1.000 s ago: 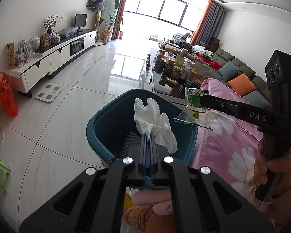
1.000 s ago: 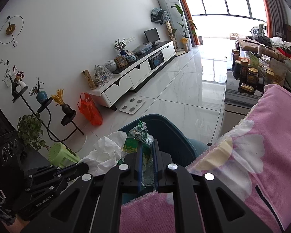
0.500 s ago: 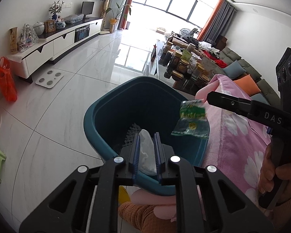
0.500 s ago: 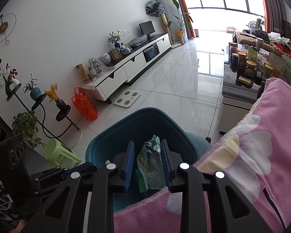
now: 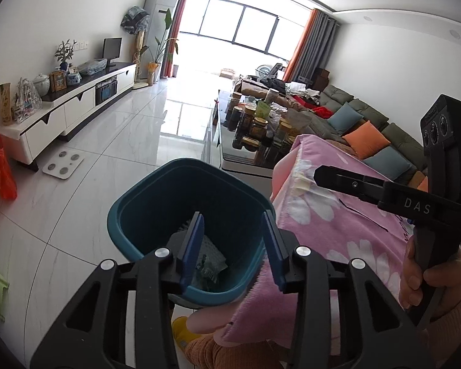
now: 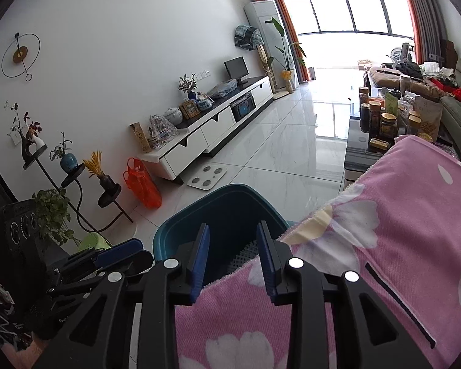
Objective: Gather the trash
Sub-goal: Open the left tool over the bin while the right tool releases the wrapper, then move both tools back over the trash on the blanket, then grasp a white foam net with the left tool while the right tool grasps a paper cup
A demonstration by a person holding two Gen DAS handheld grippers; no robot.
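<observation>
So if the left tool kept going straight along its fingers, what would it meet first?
Probably the inside of the teal bin: the left tool, jaws opening and empty, points down into it, toward the green wrapper at the bottom. Depth is hard to judge.

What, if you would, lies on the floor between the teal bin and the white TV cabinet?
A white bathroom scale on bare tile, between the teal bin and the white TV cabinet; both views show it.

Left gripper [image 5: 232, 247] sits low in frame, jaws opening and empty over the teal bin [image 5: 144, 212], green wrapper [image 5: 210, 269] inside.
</observation>
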